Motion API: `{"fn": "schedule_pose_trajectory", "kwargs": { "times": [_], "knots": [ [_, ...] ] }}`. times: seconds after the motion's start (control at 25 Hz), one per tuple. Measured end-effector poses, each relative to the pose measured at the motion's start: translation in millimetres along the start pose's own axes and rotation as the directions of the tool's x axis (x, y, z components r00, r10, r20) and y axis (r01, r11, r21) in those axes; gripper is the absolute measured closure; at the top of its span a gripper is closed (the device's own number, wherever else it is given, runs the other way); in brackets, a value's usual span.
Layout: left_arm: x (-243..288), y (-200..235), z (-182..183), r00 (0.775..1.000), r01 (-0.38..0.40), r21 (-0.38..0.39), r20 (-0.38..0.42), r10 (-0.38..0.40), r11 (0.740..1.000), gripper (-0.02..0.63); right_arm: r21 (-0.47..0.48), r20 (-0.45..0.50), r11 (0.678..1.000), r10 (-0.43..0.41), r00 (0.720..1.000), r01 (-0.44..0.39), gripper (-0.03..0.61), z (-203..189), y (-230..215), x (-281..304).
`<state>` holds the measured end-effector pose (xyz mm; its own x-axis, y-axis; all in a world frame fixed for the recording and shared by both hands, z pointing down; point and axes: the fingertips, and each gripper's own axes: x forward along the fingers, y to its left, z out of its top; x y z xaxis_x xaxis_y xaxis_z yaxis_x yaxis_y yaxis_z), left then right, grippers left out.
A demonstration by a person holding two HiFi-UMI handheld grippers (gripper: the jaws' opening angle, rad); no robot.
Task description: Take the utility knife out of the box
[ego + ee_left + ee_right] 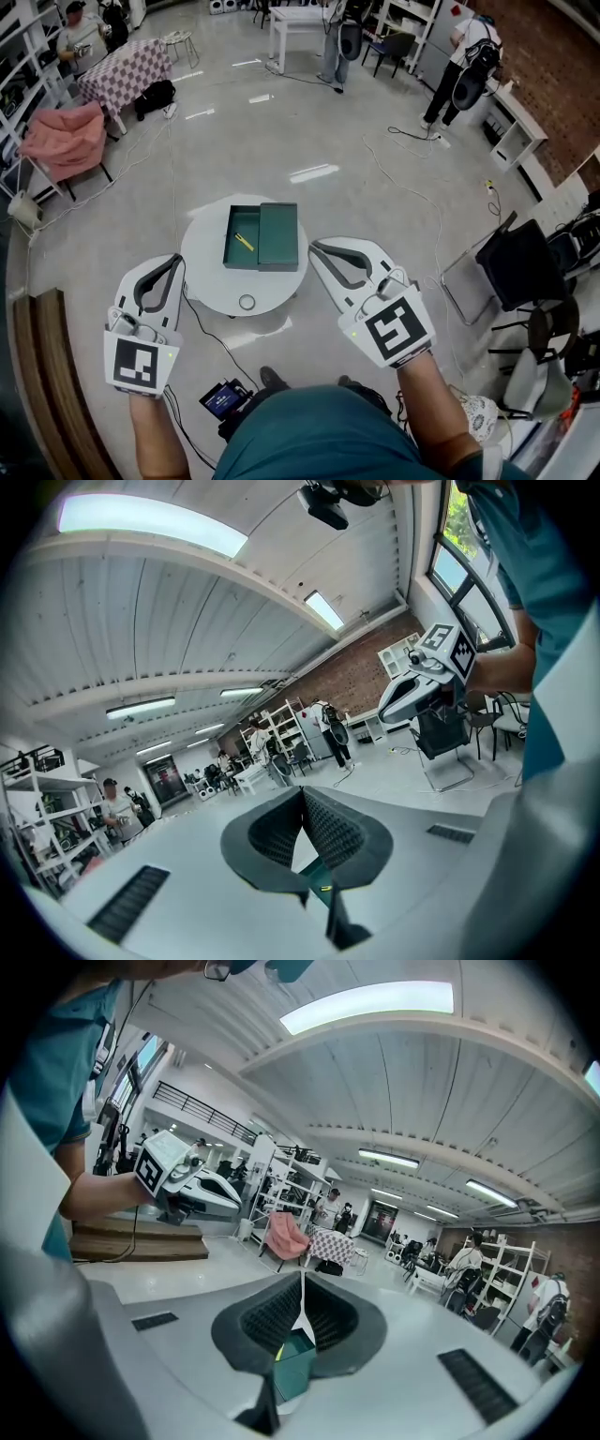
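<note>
Your left claw (pixel 176 260) and right claw (pixel 314 247), both closed and empty, hover short of the open green box (pixel 234 225); the yellow utility knife (pixel 244 242) lies inside, just ahead, untaken.

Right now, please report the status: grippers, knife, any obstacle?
Left gripper shut, empty. Right gripper shut, empty. Utility knife lies in open box, untouched. Lid beside it, nothing covers the knife.
</note>
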<state>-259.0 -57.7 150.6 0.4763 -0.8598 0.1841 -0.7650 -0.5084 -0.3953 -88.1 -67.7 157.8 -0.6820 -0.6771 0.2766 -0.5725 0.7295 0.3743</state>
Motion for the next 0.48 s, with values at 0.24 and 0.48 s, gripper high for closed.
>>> {"fn": "schedule_pose_trajectory", "kwargs": {
  "times": [0.24,0.48],
  "knots": [
    [-21,44,-23,1.000,0.011,0.001,0.016,-0.011,1.000,0.595,-0.028,-0.004,1.000,-0.013,1.000,0.013,0.540,36,27,36],
    [-28,50,-31,1.000,0.010,-0.002,0.030,-0.010,1.000,0.595,-0.035,0.001,0.999,-0.006,1.000,0.006,0.540,39,30,52]
  ]
}}
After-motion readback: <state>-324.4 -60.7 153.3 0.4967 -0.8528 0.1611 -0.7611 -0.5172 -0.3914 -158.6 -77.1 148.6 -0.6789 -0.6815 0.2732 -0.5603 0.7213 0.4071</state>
